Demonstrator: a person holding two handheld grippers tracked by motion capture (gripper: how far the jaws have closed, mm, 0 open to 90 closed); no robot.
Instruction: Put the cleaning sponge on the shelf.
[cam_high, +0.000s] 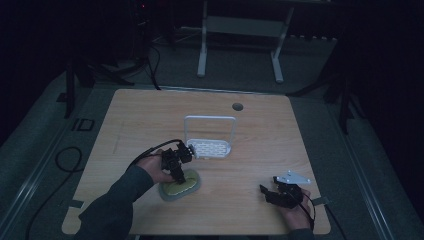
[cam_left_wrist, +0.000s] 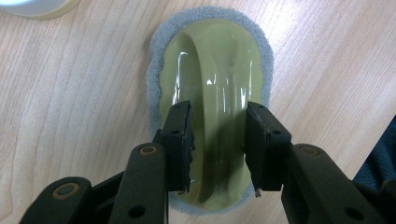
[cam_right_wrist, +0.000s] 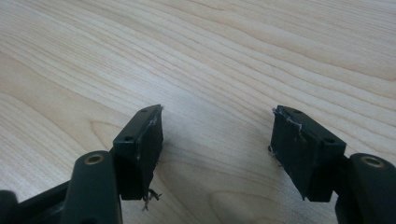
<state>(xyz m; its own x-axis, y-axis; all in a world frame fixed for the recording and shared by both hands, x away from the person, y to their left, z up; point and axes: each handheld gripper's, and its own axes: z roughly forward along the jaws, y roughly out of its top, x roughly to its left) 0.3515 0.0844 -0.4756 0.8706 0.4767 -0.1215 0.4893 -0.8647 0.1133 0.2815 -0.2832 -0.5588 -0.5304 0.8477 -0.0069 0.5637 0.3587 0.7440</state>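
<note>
1. Grey foam is edging the scrubbing pad (cam_left_wrist: 211, 60), which is lying on the wooden surface (cam_high: 280, 150) toward its near-left corner, just in front of the white rack (cam_high: 210, 145).
2. Yellow-green plastic is forming its glossy raised handle (cam_left_wrist: 217, 116); it is looking stiff and slippery, while the foam is likely soft and light.
3. Left claw (cam_left_wrist: 218, 140) is straddling that handle, jaws part-closed, pads apparently not yet pressing it.
4. Gripping across the handle's narrow middle is looking best.
5. Right claw (cam_right_wrist: 217, 140) is hovering wide open over bare wood near the near-right corner, holding nothing.
6. White rack's tray is sitting empty.
</note>
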